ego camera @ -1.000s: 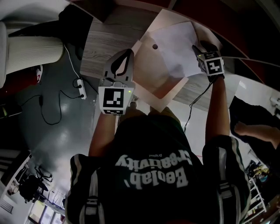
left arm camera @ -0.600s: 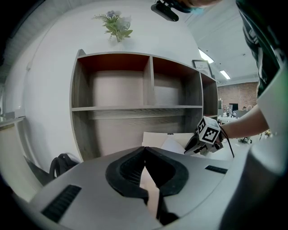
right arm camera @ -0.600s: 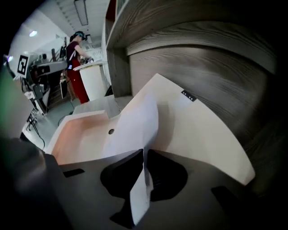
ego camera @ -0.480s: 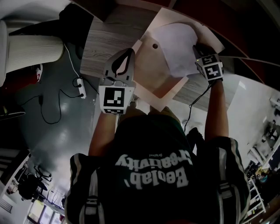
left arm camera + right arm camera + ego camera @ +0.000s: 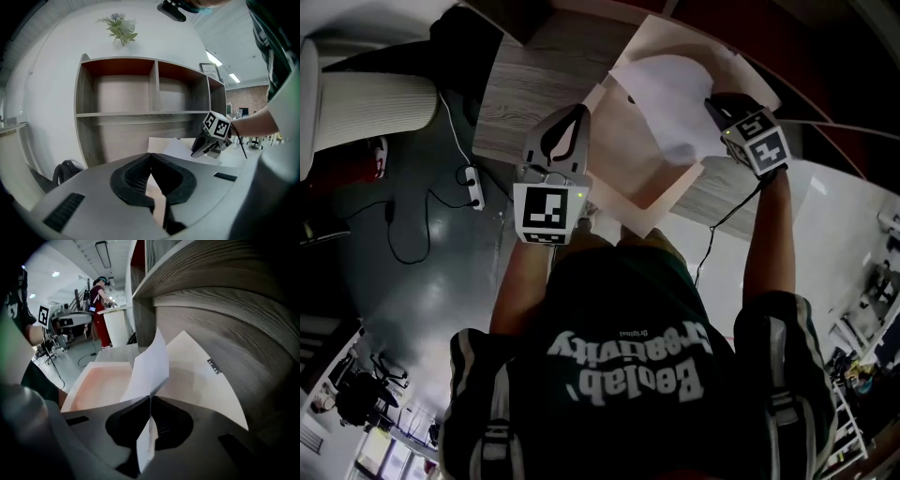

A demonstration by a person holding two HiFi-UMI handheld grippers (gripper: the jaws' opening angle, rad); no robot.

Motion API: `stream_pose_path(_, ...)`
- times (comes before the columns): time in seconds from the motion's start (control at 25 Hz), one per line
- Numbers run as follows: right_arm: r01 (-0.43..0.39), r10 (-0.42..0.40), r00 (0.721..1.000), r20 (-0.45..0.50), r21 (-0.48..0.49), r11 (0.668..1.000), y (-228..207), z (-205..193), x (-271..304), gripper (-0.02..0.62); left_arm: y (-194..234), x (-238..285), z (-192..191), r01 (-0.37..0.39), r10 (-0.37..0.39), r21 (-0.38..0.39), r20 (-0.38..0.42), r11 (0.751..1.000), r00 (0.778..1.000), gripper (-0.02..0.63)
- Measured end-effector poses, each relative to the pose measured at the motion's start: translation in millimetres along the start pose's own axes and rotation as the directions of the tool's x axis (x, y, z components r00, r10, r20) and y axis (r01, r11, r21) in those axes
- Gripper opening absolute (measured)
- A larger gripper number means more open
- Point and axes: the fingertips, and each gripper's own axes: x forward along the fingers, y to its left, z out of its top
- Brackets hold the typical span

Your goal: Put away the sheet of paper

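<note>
Sheet (image 5: 150,363) edge-on, long axis away, in jaws of right gripper (image 5: 150,397); left gripper (image 5: 151,155) closed

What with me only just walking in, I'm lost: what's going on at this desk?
A person is working at a wood-grain desk with a handheld gripper in each hand. The right gripper has just closed its jaws on the edge of a white sheet of paper, which stands curled up off an open folder lying on the desk. The left gripper, jaws together, appears to pinch the folder's left corner. The paper is not yet put away.
</note>
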Motion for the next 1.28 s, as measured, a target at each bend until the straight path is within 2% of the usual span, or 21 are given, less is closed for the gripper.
stream_pose_path(0.16,0.008,-0.023,0.991,-0.128,-0.121,0.993,2.5,-17.2,20.1,0.038,3.9,-4.4,-2.5,-0.017,0.017,-0.003,-0.004,1.000,1.000,0.018)
stream_pose_path(0.4,0.046,-0.103,0.972,-0.209,-0.263,0.964,-1.8,-19.7,38.9,0.040,10.8,-11.6,-5.1,-0.048,0.047,-0.007,-0.013,0.999,0.999,0.018)
stream_pose_path(0.52,0.062,-0.118,0.975,-0.189,-0.277,0.959,-2.1,-14.6,45.8,0.040,13.2,-13.1,-7.4,-0.059,0.059,-0.010,-0.015,0.998,0.998,0.018)
stream_pose_path(0.64,0.131,-0.178,0.974,-0.140,-0.293,0.947,-11.0,-3.7,47.1,0.043,15.2,-12.5,-7.8,-0.067,0.067,-0.013,-0.015,0.998,0.998,0.018)
stream_pose_path(0.68,0.151,-0.194,0.973,-0.124,-0.291,0.945,-13.9,0.7,46.3,0.077,15.7,-12.1,-7.3,-0.069,0.068,-0.013,-0.015,0.998,0.998,0.018)
stream_pose_path(0.72,0.167,-0.207,0.972,-0.114,-0.288,0.943,-16.5,3.9,45.5,0.194,16.1,-11.8,-6.8,-0.070,0.069,-0.013,-0.014,0.997,0.997,0.018)
stream_pose_path(0.76,0.180,-0.219,0.970,-0.108,-0.287,0.941,-18.6,5.7,44.9,0.215,16.5,-11.5,-6.7,-0.070,0.070,-0.014,-0.013,0.997,0.997,0.018)
stream_pose_path(1.04,0.247,-0.272,0.961,-0.048,-0.297,0.922,-20.0,17.1,36.4,0.215,16.4,-10.5,-7.0,-0.065,0.065,-0.016,-0.010,0.998,0.998,0.018)
stream_pose_path(1.16,0.277,-0.280,0.960,0.023,-0.241,0.930,-10.4,28.0,29.9,0.215,16.5,-10.1,-7.8,-0.061,0.061,-0.017,-0.013,0.998,0.998,0.018)
stream_pose_path(1.2,0.282,-0.277,0.959,0.055,-0.202,0.938,-5.8,31.5,29.0,0.210,16.7,-9.9,-8.6,-0.061,0.061,-0.017,-0.014,0.998,0.998,0.018)
stream_pose_path(1.24,0.282,-0.272,0.959,0.084,-0.158,0.946,-1.0,33.7,28.8,0.140,16.5,-9.6,-9.1,-0.060,0.060,-0.017,-0.016,0.998,0.998,0.018)
stream_pose_path(1.28,0.272,-0.261,0.960,0.102,-0.115,0.955,4.3,33.5,30.2,0.037,16.0,-9.3,-9.3,-0.058,0.058,-0.017,-0.016,0.998,0.998,0.018)
